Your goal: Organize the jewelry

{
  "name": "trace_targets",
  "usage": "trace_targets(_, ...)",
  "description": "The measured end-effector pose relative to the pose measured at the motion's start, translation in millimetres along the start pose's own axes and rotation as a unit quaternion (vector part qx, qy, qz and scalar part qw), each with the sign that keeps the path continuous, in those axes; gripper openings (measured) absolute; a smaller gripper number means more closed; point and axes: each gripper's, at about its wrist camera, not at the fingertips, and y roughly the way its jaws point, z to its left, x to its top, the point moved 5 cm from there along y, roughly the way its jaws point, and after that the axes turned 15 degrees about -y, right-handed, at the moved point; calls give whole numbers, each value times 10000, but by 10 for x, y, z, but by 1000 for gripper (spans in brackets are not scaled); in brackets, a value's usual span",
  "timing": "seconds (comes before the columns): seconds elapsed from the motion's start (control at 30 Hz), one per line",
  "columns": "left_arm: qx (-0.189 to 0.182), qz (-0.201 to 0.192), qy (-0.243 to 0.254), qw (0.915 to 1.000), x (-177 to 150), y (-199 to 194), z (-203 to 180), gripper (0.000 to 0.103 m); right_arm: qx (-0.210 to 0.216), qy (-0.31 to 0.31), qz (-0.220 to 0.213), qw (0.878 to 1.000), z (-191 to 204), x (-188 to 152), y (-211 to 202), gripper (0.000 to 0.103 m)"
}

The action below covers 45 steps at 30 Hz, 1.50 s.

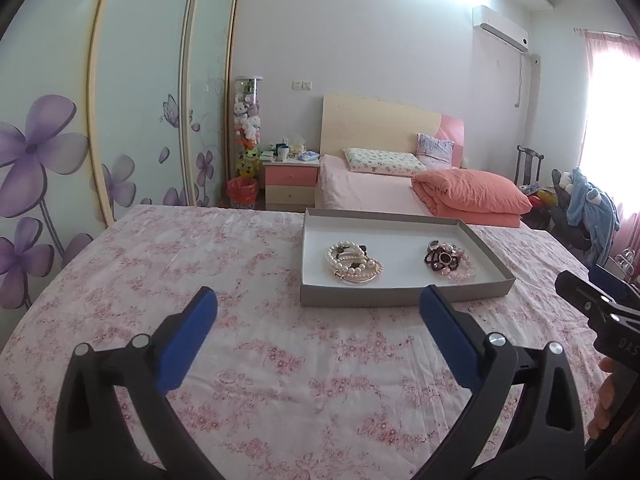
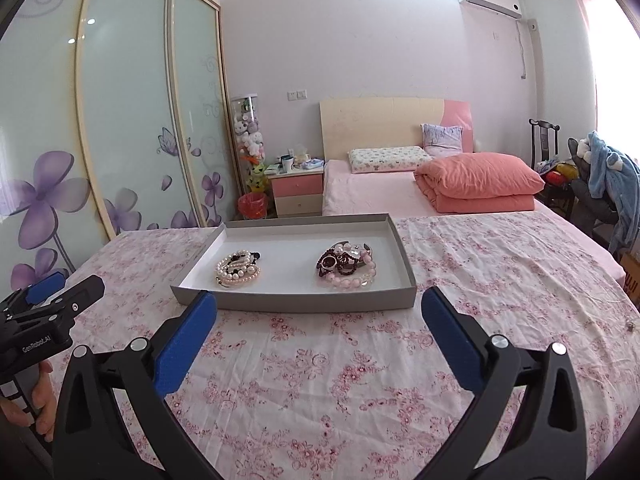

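Two piles of jewelry sit inside one shallow grey tray [image 1: 404, 294] on the flowered bedspread [image 1: 240, 360], and everything I do next turns on how that tray lies from my tongs. In the left wrist view it fills the middle right of the frame, beyond and to the right of my left tongs [image 1: 318, 306]; its long axis runs across the picture, the near wall facing me. In the right wrist view the same tray [image 2: 296, 303] sits in the middle, slightly left of centre, straight ahead of my right tongs [image 2: 320, 308], whose left blue tip overlaps the near wall in the picture, though I cannot tell that it touches.

Both tongs stand wide apart with nothing between the pads, and neither is over the tray yet.

Within the tray, the pearl bracelets [image 1: 354, 266] lie toward its left half and the dark-bead pile [image 1: 448, 262] toward its right half, well apart with bare white floor between. I judge the right tongs the nearer to both, and squarer to the dark beads [image 2: 346, 266]; the pearls [image 2: 238, 268] lie on the side my left tongs would reach from.

Everything seems already in the tray, so little may be left.
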Motion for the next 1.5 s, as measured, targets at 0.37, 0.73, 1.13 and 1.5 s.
trace_targets(0.37,-66,-162,224,9996,-118,-101,-95,99,119,-14,-16,9999,52,-138,-66,101)
trace_targets(0.73,10,-36,161,9999,-136,-28,-57,99,140,33,-5,9999,46,-142,-71,101)
trace_targets(1.13,0,-10,194,9998,-150,-13,-72,99,137,35,-5,9999,49,-138,-70,101)
trace_targets(1.5,-2,38,214,9998,-169,13,-81,99,148,44,33,9999,56,-152,-51,101)
